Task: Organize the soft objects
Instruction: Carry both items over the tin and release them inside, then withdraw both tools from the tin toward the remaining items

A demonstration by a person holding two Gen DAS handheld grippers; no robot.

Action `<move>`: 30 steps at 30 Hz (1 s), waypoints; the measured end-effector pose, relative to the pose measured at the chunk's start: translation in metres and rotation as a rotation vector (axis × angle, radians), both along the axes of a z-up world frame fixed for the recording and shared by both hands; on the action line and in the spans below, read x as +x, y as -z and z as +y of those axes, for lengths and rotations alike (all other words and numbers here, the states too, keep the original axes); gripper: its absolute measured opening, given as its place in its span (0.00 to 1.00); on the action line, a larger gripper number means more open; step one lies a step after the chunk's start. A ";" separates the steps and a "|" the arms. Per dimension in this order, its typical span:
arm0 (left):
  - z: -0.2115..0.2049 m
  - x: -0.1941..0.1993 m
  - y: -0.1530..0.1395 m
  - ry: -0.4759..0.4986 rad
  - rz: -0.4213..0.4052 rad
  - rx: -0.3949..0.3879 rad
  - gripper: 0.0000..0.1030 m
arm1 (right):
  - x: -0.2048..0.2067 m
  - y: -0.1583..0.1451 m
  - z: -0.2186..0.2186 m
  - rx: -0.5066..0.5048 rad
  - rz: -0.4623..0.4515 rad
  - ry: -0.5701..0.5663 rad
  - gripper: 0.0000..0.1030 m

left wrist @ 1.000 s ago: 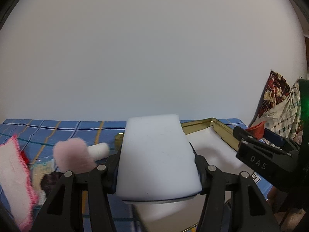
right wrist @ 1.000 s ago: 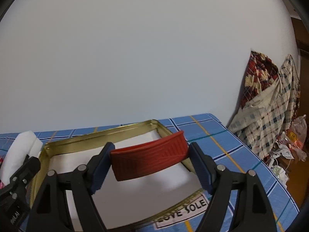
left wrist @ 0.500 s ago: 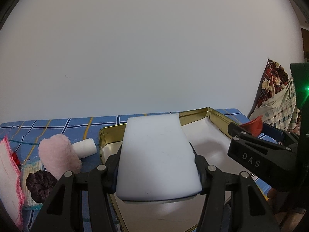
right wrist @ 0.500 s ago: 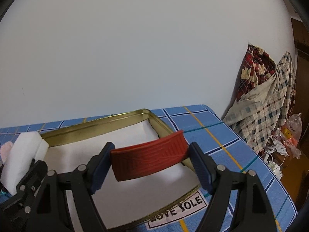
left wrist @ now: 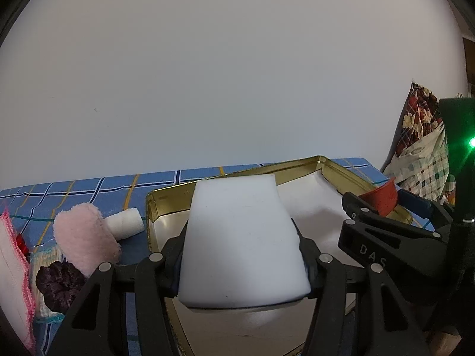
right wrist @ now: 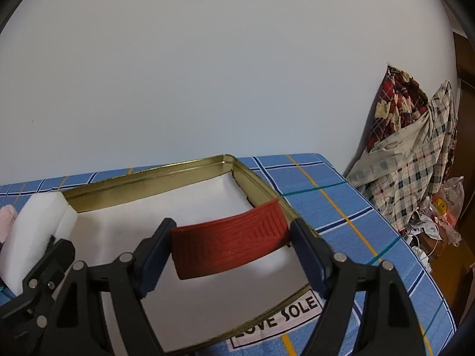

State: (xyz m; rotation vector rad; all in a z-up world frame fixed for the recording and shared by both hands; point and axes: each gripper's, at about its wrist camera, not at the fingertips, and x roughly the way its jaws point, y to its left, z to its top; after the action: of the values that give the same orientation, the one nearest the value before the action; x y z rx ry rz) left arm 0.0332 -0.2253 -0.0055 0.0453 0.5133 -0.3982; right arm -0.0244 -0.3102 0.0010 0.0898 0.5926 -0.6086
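Observation:
My left gripper (left wrist: 242,261) is shut on a white foam sponge (left wrist: 240,237) and holds it over the left part of a gold tin tray (left wrist: 154,204) with a white lining. My right gripper (right wrist: 233,243) is shut on a curved red ribbed rubber piece (right wrist: 228,243) and holds it over the tray's right side (right wrist: 264,187). The sponge and left gripper also show at the left of the right wrist view (right wrist: 35,231). The red piece shows at the right of the left wrist view (left wrist: 380,200).
Left of the tray on the blue plaid cloth (left wrist: 89,187) lie a pink fluffy roll (left wrist: 83,240), a white roll (left wrist: 126,225), a dark scrunchie (left wrist: 59,284) and a pink-edged cloth (left wrist: 12,270). Plaid fabric (right wrist: 415,148) hangs beyond the table's right edge.
Both grippers have moved forward and lower over the tin tray with their loads still held. The left gripper has shifted right, so the tray now sits under the sponge.

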 end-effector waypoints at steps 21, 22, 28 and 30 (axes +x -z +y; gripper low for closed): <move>0.016 -0.026 -0.009 -0.085 -0.100 0.050 0.88 | -0.027 -0.020 -0.013 0.061 -0.213 0.038 1.00; 0.018 -0.026 -0.009 -0.089 -0.098 0.046 0.88 | -0.028 -0.021 -0.011 0.057 -0.223 0.031 1.00; 0.037 -0.029 -0.010 -0.126 -0.096 0.028 0.88 | -0.041 -0.029 0.003 -0.019 -0.314 0.008 1.00; 0.044 -0.032 -0.010 -0.139 -0.112 0.039 0.88 | -0.048 -0.034 0.009 -0.049 -0.360 0.012 1.00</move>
State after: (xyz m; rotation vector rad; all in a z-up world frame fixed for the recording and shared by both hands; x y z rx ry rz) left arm 0.0010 -0.1816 0.0047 0.0688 0.4105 -0.2482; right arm -0.0727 -0.3017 0.0345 0.1532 0.2285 -0.6003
